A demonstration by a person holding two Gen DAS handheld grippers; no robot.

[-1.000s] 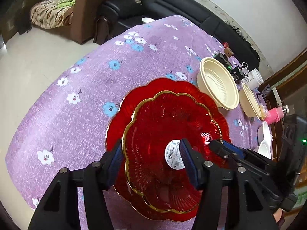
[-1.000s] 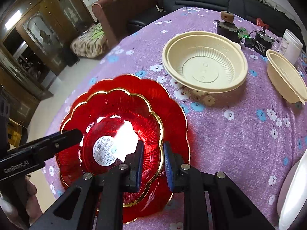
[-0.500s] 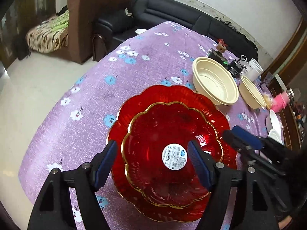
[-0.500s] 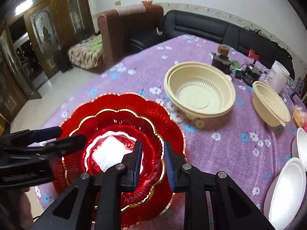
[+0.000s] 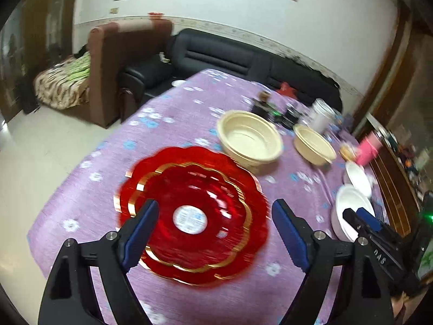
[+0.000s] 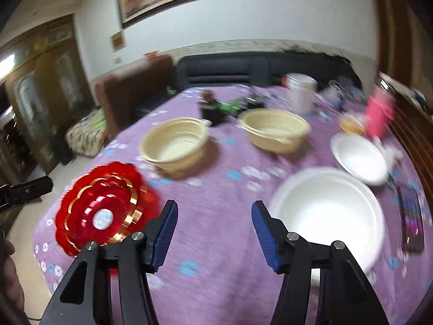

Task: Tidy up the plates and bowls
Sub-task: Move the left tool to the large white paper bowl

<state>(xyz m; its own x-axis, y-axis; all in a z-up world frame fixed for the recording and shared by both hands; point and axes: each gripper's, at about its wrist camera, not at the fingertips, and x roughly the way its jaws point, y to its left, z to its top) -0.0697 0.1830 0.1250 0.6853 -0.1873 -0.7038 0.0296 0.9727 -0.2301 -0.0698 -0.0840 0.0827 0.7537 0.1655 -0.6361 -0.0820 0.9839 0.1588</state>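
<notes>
**Both grippers spread wide above the table, red plates stacked at left**

Left wrist view, left to right: the left gripper [image 5: 215,231] hung over the purple floral tablecloth [image 5: 89,197], jaws wide apart, nothing between them. Below it sat the red plates [image 5: 194,211], a smaller gold-rimmed one nested on a larger one, white sticker in the middle. Frame was blurred. Past the stack, the large cream bowl [image 5: 250,138] stood just beside the plates' far rim. Next right, the small cream bowl [image 5: 314,145], apart from the first. Behind those, a white jar [image 5: 320,115] and dark clutter, too blurred to name. Further right, a pink cup [image 5: 368,150] near the table edge, then two white bowls [image 5: 354,211], one behind the other. The right gripper's tip showed at the far right edge.

Right wrist view, left to right: the left gripper's tip poked in at the left edge. The red plates [image 6: 101,210] lay near the table's left edge, well clear of the right gripper [image 6: 215,234]. Its jaws were released, wide apart, empty, over bare cloth. Large cream bowl [image 6: 174,145] behind, small cream bowl [image 6: 274,130] to its right, white jar [image 6: 300,93] further back. The big white bowl [image 6: 327,214] sat just right of the right finger, smaller one beyond it. Pink cup [image 6: 379,112] far right.
</notes>
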